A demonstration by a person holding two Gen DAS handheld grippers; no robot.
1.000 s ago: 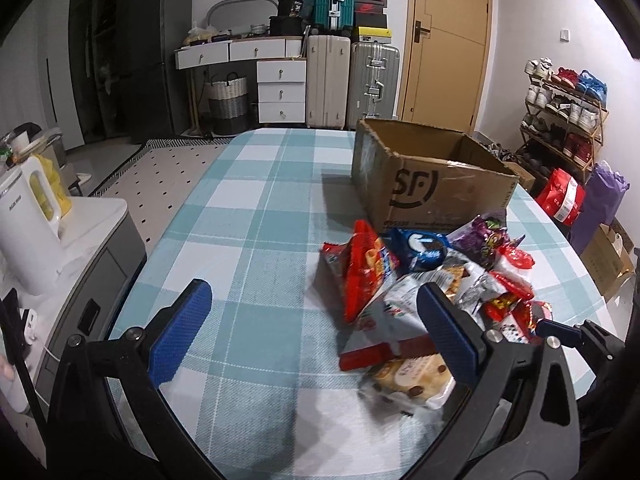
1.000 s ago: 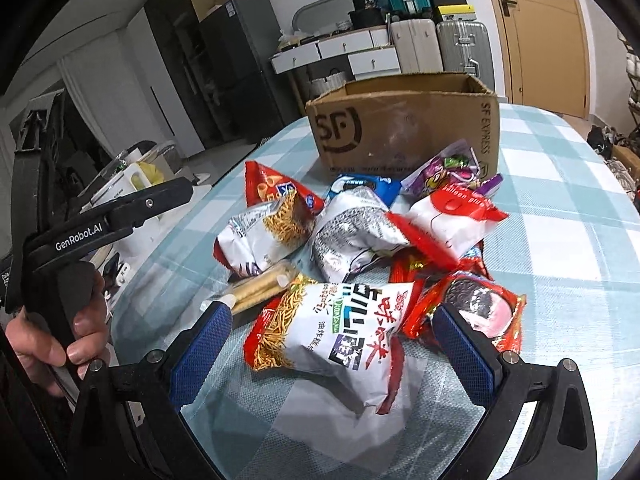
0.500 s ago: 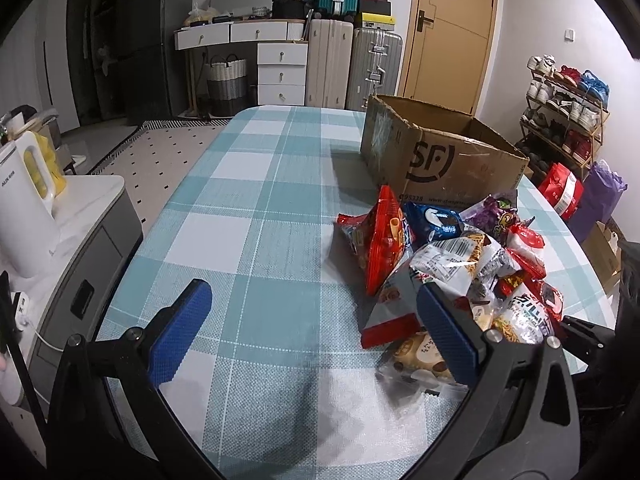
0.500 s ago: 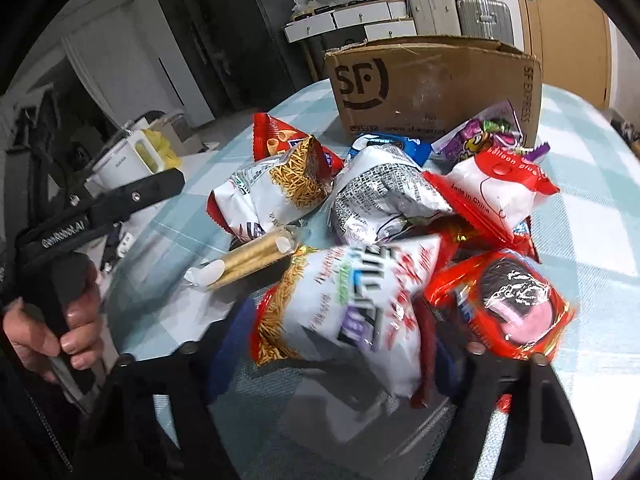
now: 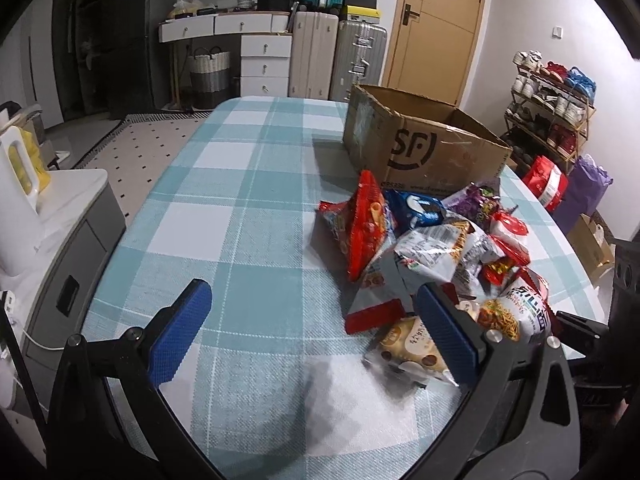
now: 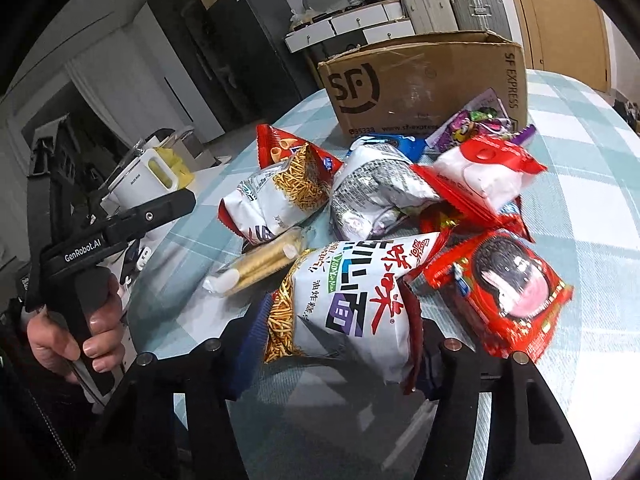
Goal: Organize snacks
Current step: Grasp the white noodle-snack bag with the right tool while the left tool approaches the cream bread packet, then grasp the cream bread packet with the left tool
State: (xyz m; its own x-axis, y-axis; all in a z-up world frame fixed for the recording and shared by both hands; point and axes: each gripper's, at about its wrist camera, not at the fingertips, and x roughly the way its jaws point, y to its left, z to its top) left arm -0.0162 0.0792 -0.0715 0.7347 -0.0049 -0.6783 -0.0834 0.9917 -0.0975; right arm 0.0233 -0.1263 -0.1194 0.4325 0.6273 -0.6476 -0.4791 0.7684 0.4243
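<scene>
A pile of snack bags (image 5: 432, 248) lies on the checked table in front of an open SF cardboard box (image 5: 424, 144). My right gripper (image 6: 340, 332) is shut on a white noodle snack bag (image 6: 344, 304), its jaws pressing both sides; the bag also shows in the left wrist view (image 5: 516, 314). Beside it lie a red cookie pack (image 6: 504, 288), a wafer roll pack (image 6: 260, 264) and a white and red bag (image 6: 480, 172). The box also shows in the right wrist view (image 6: 424, 84). My left gripper (image 5: 312, 328) is open and empty over bare tablecloth, left of the pile.
A white kettle (image 5: 16, 184) stands on a grey cabinet left of the table. Suitcases (image 5: 340, 56) and drawers stand at the back wall, a shoe rack (image 5: 552, 100) at the right. The tablecloth (image 5: 224, 208) spreads left of the pile.
My right gripper moved in and closed on the white noodle bag. My left gripper drew back a little and stayed open.
</scene>
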